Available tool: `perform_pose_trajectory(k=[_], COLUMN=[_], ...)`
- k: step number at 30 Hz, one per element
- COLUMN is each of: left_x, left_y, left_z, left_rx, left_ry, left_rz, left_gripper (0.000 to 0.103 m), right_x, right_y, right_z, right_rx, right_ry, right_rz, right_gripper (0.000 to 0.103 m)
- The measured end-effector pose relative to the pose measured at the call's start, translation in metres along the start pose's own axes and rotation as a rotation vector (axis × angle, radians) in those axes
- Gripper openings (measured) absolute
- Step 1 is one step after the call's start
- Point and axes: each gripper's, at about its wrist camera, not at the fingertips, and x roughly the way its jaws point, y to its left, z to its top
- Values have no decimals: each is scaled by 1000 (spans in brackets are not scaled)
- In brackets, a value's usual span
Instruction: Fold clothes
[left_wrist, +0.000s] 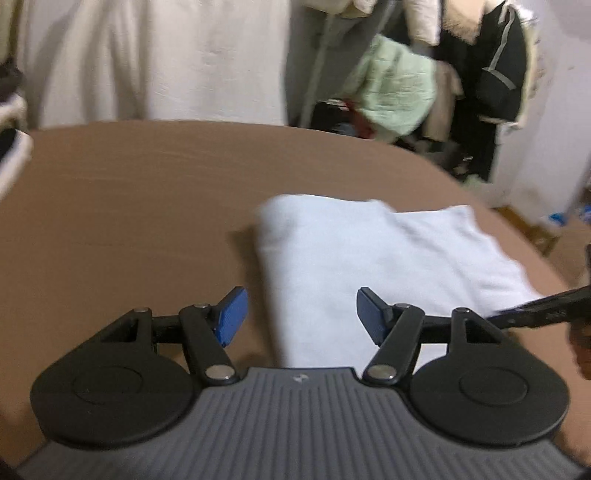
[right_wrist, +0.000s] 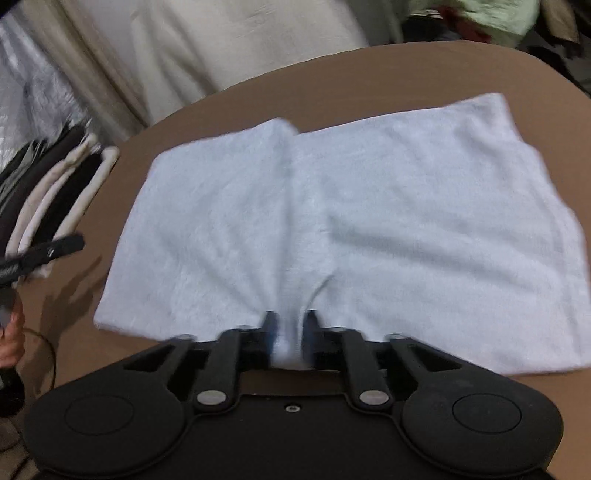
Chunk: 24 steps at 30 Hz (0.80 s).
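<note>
Pale blue towel lying folded on a brown table, a raised crease running from its far edge to its near edge. Right gripper at the towel's near edge, its jaws narrow with a pinched bunch of the cloth standing between the pads; the blur leaves it unclear how firmly they press. Left gripper above the table to the left of the towel's near corner, blue pads set wide with nothing between them. A stack of folded dark and cream garments sits at the table's left edge; hanging clothes fill the far background
</note>
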Motion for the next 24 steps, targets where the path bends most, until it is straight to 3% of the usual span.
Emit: perform_pose_trajectory(k=[2,6,8,10,11,14,18,22,24], left_x=[11,24,26,37,44,72,76,72,74], left_y=[-8,-33,-45,-59,-67,-89,-88,-67,-57], left_z=[-6,-14,-15,-14,-14,-17,-17,-4,-2], left_rx=[1,64,69,74,85,122,98,-32,-101], left_ry=[29,69,62,99,136,304,294,261,235], left_rz=[-34,-65,-103,-124,-120,41,32,-73,-117], left_gripper=[65,65,65,65,65,63,65,65,65], right_x=[-11,-46,-62,-67,-68,-53,-35,-25,-18], right_y=[-7,-34,-50,-59,-63,-65,-79,-98,-93], right_z=[-3,-15,-26,-40,-47,-60,-58,-47,-36], right_rx=[44,182,298,393,431,472,552,634,586], right_ry=[-35,-126,-159,-177,-185,-220,-355,-492,-514], right_rz=[-78,-121,-74,-55,-52,-86,-68,-106,-161], right_gripper=[34,37,45,62,63,65,74,75,75])
